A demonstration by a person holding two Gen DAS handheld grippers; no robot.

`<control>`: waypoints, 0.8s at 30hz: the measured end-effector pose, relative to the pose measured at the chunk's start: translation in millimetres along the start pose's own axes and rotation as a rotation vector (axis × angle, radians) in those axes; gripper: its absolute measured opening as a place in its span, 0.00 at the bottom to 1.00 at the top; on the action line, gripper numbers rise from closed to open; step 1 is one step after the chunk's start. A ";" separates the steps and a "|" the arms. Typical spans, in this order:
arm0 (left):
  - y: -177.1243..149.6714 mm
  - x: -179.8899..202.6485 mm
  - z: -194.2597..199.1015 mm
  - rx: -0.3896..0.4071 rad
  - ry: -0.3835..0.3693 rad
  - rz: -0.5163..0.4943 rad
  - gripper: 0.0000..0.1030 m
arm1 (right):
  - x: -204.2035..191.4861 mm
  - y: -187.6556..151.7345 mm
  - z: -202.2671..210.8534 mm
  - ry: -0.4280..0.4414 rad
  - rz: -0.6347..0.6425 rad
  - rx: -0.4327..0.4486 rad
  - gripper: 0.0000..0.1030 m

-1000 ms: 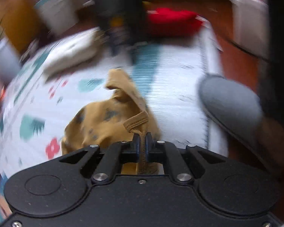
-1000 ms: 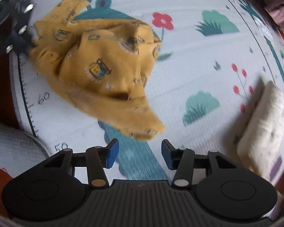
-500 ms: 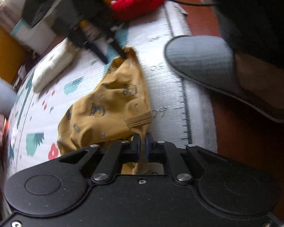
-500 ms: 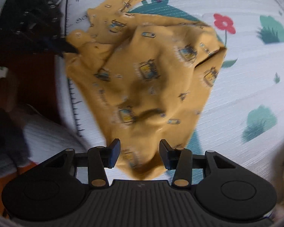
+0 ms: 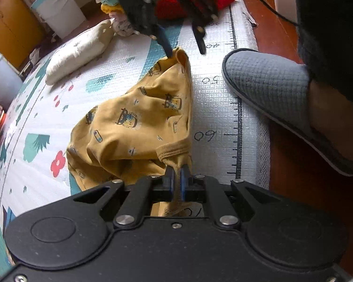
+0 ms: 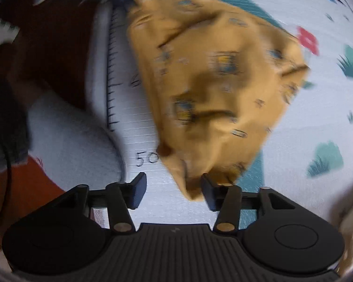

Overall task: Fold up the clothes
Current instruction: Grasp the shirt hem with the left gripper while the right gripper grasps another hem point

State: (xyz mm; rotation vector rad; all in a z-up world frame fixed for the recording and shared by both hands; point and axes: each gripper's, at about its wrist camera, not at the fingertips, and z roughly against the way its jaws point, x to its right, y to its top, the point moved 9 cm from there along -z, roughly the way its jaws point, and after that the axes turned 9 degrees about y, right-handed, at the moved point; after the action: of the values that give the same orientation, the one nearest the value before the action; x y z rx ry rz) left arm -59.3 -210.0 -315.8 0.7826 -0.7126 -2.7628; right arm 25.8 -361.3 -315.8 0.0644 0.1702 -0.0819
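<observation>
Your left gripper (image 5: pixel 176 176) clamps the yellow garment (image 5: pixel 138 122) hem | your right gripper (image 6: pixel 172 189) jaws apart, just narrowed, garment corner between them, on the play mat (image 5: pixel 218 108).

Motion-blurred yellow garment (image 6: pixel 218 89) and play mat (image 6: pixel 317 117) in the right wrist view

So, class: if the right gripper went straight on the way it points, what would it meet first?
Probably the near corner of the yellow printed garment, lying between the right gripper's open jaws, then the play mat; blur leaves depth unclear.
</observation>
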 end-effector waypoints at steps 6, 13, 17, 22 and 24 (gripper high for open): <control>-2.1 -30.8 1.2 -0.045 -0.012 0.179 0.04 | 11.7 12.9 20.6 -0.091 -0.052 0.070 0.04; 16.4 -160.1 46.9 0.004 0.208 0.324 0.04 | 71.6 36.5 146.7 -0.383 -0.208 0.239 0.04; 42.0 -231.3 103.3 0.069 0.358 0.249 0.04 | 83.2 56.7 230.7 -0.542 -0.265 0.345 0.03; 63.6 -287.4 178.0 0.130 0.495 0.132 0.04 | 76.2 85.3 323.9 -0.701 -0.299 0.460 0.03; 62.5 -296.1 199.7 0.140 0.529 0.094 0.04 | 67.3 95.7 345.1 -0.752 -0.303 0.485 0.03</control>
State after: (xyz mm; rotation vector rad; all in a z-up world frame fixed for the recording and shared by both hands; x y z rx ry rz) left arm 86.9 -97.0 -3.9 1.3923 -0.8023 -2.2795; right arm 157.7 -295.6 17.5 0.4835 -0.5983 -0.4404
